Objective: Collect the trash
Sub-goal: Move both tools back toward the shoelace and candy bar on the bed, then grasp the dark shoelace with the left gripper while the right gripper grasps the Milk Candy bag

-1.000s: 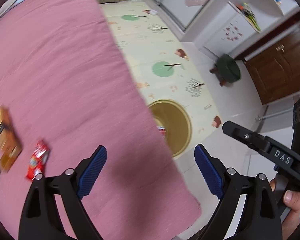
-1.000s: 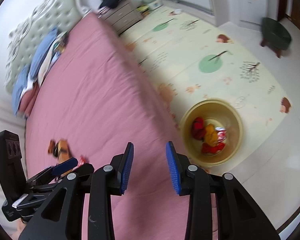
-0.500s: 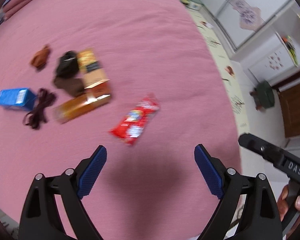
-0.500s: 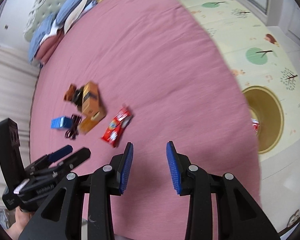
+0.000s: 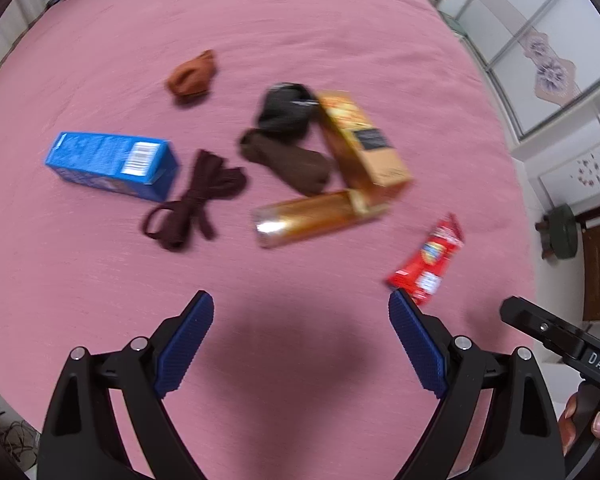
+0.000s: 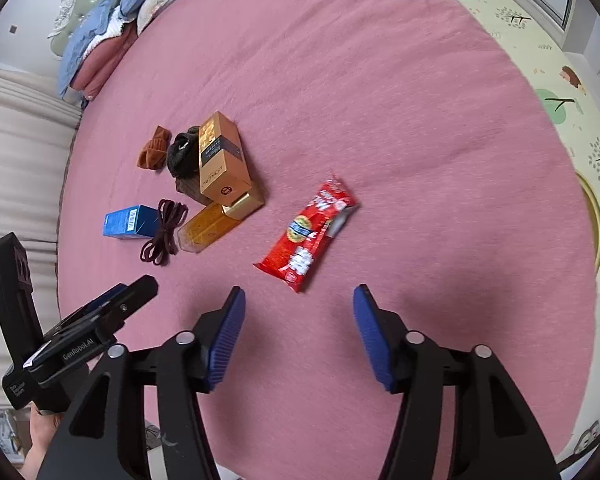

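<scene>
Both grippers hang over the near part of a pink bed (image 6: 380,92), pointing steeply down at the cover. The left gripper (image 5: 300,340) has its blue pads spread wide with only bare cover and its own shadow between them. The right gripper (image 6: 299,330) has just been opening; its pads stand apart and nothing is between them.

The red snack wrapper (image 6: 308,236) lies flat on the cover just beyond the right gripper's tips, apart from them, with open pink cover on every side. In the left wrist view the same wrapper (image 5: 428,260) sits just past that gripper's right fingertip, towards the bed's right edge.

Farther in, towards the bed's middle, the other things lie close together: a gold box (image 6: 220,160) leaning over a gold tube (image 6: 204,228), a blue carton (image 6: 130,221) towards the left edge, a dark cord (image 6: 162,232) between carton and tube, a black cloth bundle (image 6: 180,152), a brown cloth bundle (image 5: 288,164) and an orange-brown one (image 6: 152,148) behind. Wide bare cover lies beyond them, up to the pillows (image 6: 100,40) at the head.

Off the bed's right edge the patterned floor mat (image 6: 560,80) shows, with the rim of a yellow bin (image 6: 594,216) standing on it beside the bed.
</scene>
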{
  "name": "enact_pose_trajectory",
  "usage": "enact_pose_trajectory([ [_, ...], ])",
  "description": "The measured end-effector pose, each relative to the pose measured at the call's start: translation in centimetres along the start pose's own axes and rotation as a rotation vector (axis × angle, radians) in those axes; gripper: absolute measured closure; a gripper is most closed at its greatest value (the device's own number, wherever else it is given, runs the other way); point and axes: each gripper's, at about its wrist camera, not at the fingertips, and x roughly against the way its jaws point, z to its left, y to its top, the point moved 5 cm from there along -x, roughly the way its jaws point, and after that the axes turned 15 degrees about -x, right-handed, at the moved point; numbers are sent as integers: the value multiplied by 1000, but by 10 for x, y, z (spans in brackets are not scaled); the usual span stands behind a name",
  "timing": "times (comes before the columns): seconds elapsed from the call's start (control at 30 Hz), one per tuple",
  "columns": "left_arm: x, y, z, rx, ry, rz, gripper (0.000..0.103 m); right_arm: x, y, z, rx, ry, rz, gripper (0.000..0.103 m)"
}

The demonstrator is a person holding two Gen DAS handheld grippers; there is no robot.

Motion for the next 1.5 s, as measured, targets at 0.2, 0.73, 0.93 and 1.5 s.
enact_pose_trajectory([
  [0.2, -14, 8, 51, 25, 39, 3, 12, -31, 5, 12, -48, -39, -1, 33],
  [0.73, -75, 36, 95, 35, -43, 63, 12, -87, 26, 9, -142, -172, 13, 32],
  [0.93, -90, 38, 93, 14, -49, 106, 37, -98, 30, 7, -124, -224, 5, 55],
  [1.5, -49, -4, 87, 152, -130, 63, 77, -63, 9, 19, 14, -136, -1, 69],
])
